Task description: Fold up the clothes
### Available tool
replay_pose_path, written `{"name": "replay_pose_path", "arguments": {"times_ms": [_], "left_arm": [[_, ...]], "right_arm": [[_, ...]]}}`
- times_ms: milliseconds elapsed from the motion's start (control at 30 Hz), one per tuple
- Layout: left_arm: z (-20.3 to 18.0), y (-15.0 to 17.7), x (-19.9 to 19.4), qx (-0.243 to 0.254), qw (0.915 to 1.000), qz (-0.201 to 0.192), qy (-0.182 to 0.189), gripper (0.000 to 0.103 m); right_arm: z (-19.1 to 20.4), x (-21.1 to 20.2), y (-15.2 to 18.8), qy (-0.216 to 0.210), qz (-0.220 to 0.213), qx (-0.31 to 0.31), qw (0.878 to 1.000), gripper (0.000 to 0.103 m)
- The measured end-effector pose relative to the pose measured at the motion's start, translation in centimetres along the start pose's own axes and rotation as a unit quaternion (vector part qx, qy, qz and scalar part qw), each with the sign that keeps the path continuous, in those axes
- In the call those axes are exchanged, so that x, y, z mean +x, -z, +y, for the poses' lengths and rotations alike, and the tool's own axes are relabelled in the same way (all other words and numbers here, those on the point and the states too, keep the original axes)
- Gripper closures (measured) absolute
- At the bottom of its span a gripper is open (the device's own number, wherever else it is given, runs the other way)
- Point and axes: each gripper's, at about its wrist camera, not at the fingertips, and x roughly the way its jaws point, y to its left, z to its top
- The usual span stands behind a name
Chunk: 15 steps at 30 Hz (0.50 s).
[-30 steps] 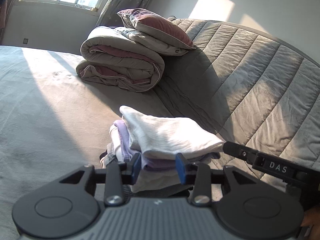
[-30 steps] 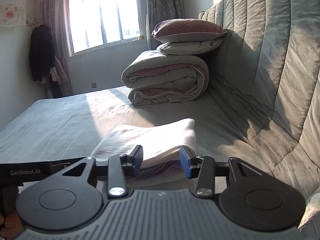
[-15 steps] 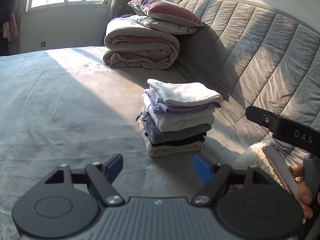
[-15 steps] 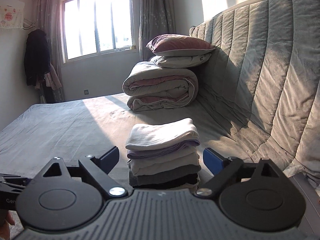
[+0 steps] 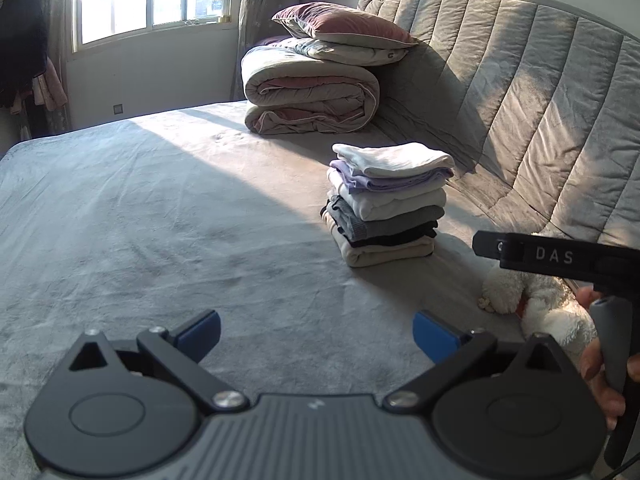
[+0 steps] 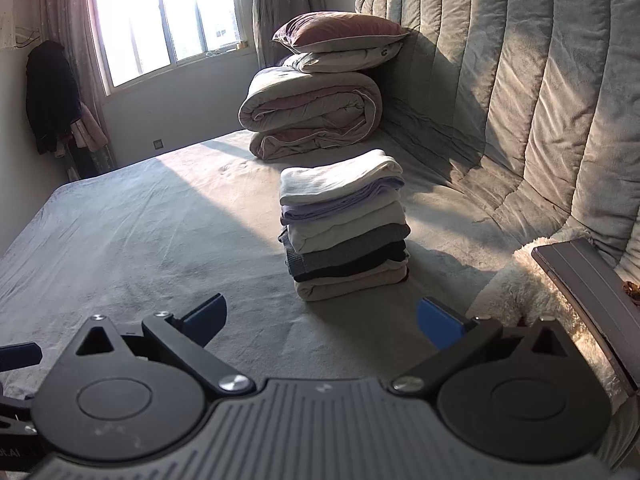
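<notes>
A stack of several folded clothes (image 5: 387, 204) stands on the grey bed (image 5: 160, 216), a white piece on top, then lilac, white, grey, black and beige. It also shows in the right wrist view (image 6: 344, 224). My left gripper (image 5: 316, 336) is open and empty, well back from the stack and to its left. My right gripper (image 6: 320, 320) is open and empty, in front of the stack and apart from it. The right gripper's body shows at the right of the left wrist view (image 5: 560, 258).
A rolled duvet (image 5: 312, 96) with two pillows (image 5: 344, 36) on it lies at the far end against the quilted headboard (image 5: 520, 92). A white plush toy (image 5: 532, 304) and a flat dark board (image 6: 592, 292) lie right of the stack. Window (image 6: 168, 20) behind.
Both grippers opened, let go of the white top piece and drew back from the stack. The stack now stands whole and farther away in both views.
</notes>
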Motion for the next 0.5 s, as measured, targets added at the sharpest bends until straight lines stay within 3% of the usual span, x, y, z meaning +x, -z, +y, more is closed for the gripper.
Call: {"name": "replay_pose_path", "arguments": {"times_ms": [200,500], "left_arm": [[2.2,1.6,-0.8,-0.002,0.9995,0.012,-0.029,0.001],[3.6,3.1,-1.3,-0.001,0.9994,0.016,-0.03,0.001]], "right_arm": [[2.8,-0.8,2.3,-0.005,0.008,-0.008,1.0,0.0],[4.1,-1.6,3.9,0.007,0.018,0.006,1.0,0.0]]}}
